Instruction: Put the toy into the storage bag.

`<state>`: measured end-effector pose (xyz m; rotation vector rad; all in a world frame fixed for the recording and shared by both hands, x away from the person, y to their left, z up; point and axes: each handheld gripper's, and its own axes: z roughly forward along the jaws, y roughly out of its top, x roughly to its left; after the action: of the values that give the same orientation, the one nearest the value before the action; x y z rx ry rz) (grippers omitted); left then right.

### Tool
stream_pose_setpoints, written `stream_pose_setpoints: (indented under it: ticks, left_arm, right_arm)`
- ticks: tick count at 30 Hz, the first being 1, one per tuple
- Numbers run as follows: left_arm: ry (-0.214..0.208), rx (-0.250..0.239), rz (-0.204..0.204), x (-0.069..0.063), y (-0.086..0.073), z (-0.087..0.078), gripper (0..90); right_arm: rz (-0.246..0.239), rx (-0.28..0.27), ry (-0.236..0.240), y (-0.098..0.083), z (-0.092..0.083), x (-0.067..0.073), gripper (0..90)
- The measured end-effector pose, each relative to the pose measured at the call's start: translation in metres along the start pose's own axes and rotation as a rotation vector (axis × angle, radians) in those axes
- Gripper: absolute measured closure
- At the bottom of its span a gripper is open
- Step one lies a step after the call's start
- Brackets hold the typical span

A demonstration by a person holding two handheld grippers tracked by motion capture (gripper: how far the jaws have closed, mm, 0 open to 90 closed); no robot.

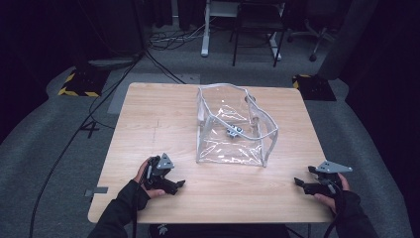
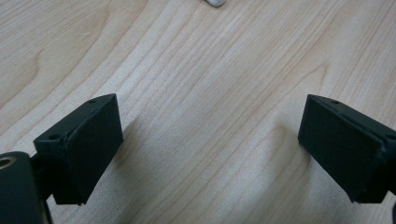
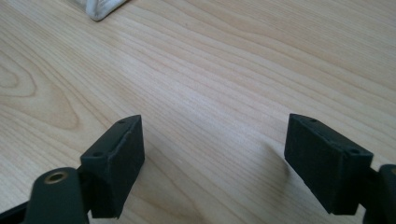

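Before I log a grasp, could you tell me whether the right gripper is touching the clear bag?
Apart. The high view shows bare table between the right gripper and the clear bag.

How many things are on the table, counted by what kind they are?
Clear plastic bag: 1
Small grey metal thing inside the bag: 1
Black grippers, left gripper and right gripper, both open with nothing between the jaws: 2
Total: 4
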<state>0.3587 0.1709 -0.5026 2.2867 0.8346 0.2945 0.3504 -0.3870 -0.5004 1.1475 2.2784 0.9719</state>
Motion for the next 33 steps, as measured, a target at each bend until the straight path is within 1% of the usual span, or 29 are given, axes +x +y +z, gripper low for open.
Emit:
stream_pose_setpoints:
  ticks: [1,2,7,10,13,15,16,18,21,30,33]
  left_arm:
    - [-0.001,0.0,0.0,0.0001,0.0,0.0,6.8]
    - [0.0,0.001,0.0,0.0001,0.0,-0.0001,6.8]
    - [0.0,0.002,-0.003,0.0,0.0,0.0,6.7]
    - [-0.003,0.004,-0.004,0.0,-0.0001,0.0,6.7]
    - [0.003,0.005,-0.003,0.0,0.0,-0.0001,6.5]
    - [0.003,0.002,-0.009,-0.0003,0.0,0.0004,6.5]
    - [-0.005,0.004,-0.017,-0.0007,0.0,0.0007,6.5]
    - [-0.006,0.004,-0.018,-0.0007,-0.0001,0.0008,6.5]
    - [-0.006,0.003,-0.018,-0.0008,-0.0001,0.0008,6.5]
    - [0.003,0.003,-0.008,-0.0002,0.0,0.0005,6.5]
    - [-0.004,0.004,-0.019,-0.0008,-0.0001,0.0007,6.3]
  right_arm:
    - [0.005,-0.001,0.001,-0.0019,-0.0012,-0.001,19.5]
    - [0.023,-0.015,0.006,-0.0046,-0.0014,-0.0021,19.1]
    - [0.031,-0.012,-0.001,-0.0065,-0.0034,-0.0025,18.4]
    - [0.046,-0.01,0.0,-0.0072,-0.0035,-0.0041,17.2]
    - [0.044,-0.007,-0.003,-0.0067,-0.0029,-0.0044,16.9]
    - [0.045,-0.007,-0.003,-0.0066,-0.0029,-0.0043,17.0]
    - [0.046,-0.007,-0.004,-0.0067,-0.0029,-0.0042,16.9]
    - [0.046,-0.007,-0.004,-0.0067,-0.0029,-0.0042,16.9]
    - [0.047,-0.004,-0.011,-0.0053,-0.0015,-0.0037,16.9]
    - [0.05,-0.003,-0.01,-0.0053,-0.0015,-0.0035,16.9]
    - [0.05,-0.003,-0.01,-0.0053,-0.0014,-0.0035,16.9]
